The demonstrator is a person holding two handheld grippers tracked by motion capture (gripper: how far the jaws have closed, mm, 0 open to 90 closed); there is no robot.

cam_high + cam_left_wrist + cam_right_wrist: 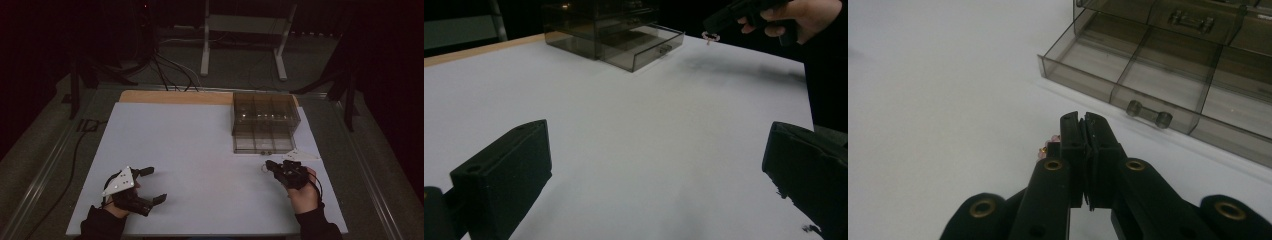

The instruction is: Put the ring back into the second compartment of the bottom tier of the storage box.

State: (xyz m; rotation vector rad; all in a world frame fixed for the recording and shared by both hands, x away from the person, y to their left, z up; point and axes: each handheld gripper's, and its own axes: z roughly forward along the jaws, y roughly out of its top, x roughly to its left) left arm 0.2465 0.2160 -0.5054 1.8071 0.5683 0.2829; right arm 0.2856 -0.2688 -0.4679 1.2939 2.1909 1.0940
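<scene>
Right tongs [1083,125] pinch pink beads [1048,145] near open drawer [1148,75].

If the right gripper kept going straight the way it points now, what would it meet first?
Most likely the front wall of the open drawer, near its small handle. The right gripper, shut on a small pink beaded piece, aims there; depth is uncertain.

Two tools are on the scene – the left tool [153,185] and the right tool [268,164]. One smoked drawer box [265,114], one pulled-out drawer [263,143], one small pink beaded piece [1047,146].
</scene>
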